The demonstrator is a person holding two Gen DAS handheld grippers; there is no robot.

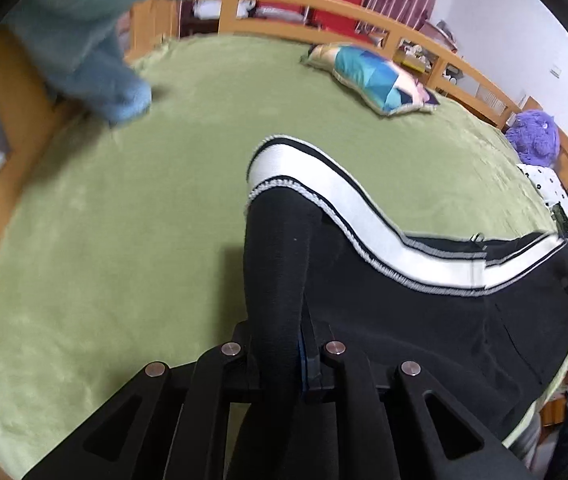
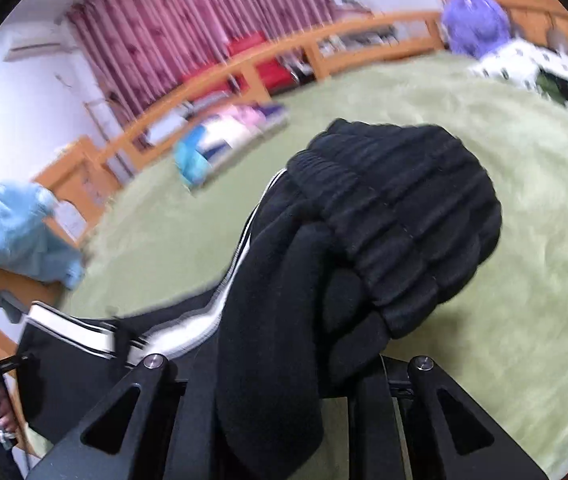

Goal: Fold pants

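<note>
One pair of black pants (image 1: 424,312) with a broad white side stripe (image 1: 348,208), held up off the green bed cover (image 1: 124,240) between the two grippers; fabric hangs slack between them over the near part of the bed. Left gripper (image 1: 288,344): jaws drawn narrow, pinching a rolled black leg end that rises straight up from the fingers; striped cuff edge sits just above the grip. Right gripper (image 2: 284,364): jaws closed on a thick bunch of black cloth at the waist end; the ribbed elastic waistband (image 2: 404,220) folds over in front of the lens, hiding the fingertips. Right-wrist view is motion-blurred. Counts on the bed: one printed cushion (image 1: 376,76), lying flat toward the far rail, well apart from the pants; one light blue fleece garment (image 1: 84,40), draped at the bed's corner over the wooden frame; one purple plush toy (image 1: 536,136) by the headboard side, beside one white dotted pillow (image 1: 556,200) with a dark flat object on it, too small to identify. Wooden bed rail (image 1: 324,4) runs round the far edge; pink striped curtains (image 2: 188,32) behind it. One container-like thing only: shelf compartments in the rail, contents too blurred to list.
</note>
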